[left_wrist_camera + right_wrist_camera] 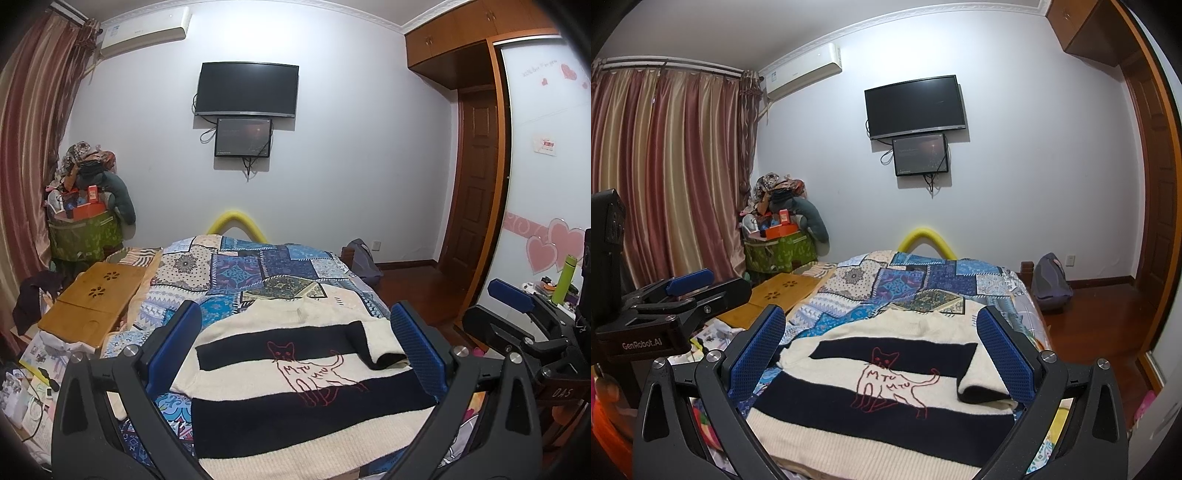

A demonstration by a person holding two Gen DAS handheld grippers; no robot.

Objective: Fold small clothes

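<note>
the left gripper (295,347) has its blue fingers (175,343) wide apart and holds nothing. the right gripper (882,350) is wide apart too, with nothing in it. a cream and black striped sweater (295,398) with a red cat on it lies flat on the patchwork bed cover (258,273), between the fingers of each gripper and a bit past them. one sleeve (982,384) is folded in near the right finger.
</note>
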